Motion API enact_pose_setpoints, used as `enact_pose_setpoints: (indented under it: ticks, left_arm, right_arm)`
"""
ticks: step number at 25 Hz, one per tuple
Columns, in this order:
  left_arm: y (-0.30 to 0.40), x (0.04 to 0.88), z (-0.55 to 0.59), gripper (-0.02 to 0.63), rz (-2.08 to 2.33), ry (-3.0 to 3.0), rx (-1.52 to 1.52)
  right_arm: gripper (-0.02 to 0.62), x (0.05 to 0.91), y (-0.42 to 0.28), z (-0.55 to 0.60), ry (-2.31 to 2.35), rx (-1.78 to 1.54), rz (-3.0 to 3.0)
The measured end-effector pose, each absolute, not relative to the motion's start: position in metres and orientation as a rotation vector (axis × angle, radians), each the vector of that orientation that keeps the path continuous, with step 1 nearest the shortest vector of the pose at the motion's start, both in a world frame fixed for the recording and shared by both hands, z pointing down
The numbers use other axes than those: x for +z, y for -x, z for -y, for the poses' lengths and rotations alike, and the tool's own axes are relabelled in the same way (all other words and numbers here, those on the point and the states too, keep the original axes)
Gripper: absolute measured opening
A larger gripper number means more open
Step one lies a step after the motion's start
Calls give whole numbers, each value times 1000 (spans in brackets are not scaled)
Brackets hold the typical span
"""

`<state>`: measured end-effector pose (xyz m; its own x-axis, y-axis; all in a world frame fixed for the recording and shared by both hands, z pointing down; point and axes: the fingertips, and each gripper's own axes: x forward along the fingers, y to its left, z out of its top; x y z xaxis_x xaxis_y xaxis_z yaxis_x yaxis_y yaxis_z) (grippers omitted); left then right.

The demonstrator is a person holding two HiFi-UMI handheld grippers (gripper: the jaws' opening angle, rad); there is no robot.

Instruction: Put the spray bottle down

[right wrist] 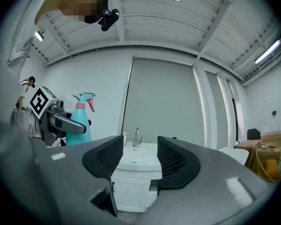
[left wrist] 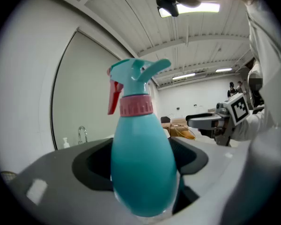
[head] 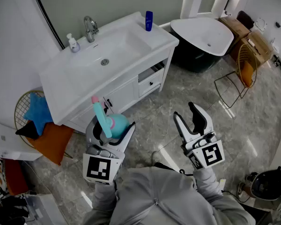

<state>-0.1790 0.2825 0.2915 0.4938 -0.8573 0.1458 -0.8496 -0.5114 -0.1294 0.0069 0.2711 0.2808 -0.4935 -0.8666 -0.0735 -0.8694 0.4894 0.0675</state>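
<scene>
A teal spray bottle with a pink collar and red trigger stands upright between the jaws of my left gripper, which is shut on it. In the left gripper view the bottle fills the middle, its body wedged between the dark pads. My right gripper hangs open beside it with nothing between its fingers. In the right gripper view the bottle shows at the left, and the gripper faces the white sink cabinet. The cabinet stands in front of me, its basin and counter bare in the middle.
On the counter are a chrome tap, a small soap pump and a blue bottle. A wire basket with blue and orange cloths sits at the left. A white bathtub and gold wire stand lie to the right.
</scene>
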Motion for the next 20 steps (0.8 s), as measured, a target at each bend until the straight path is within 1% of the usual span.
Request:
enact_pose_setpoints:
  ticks: [20]
  left_arm:
    - [178,290,-279,408,-1530,2687,-284]
  right_arm:
    - [225,278,-7,-271,1539,174,-2687]
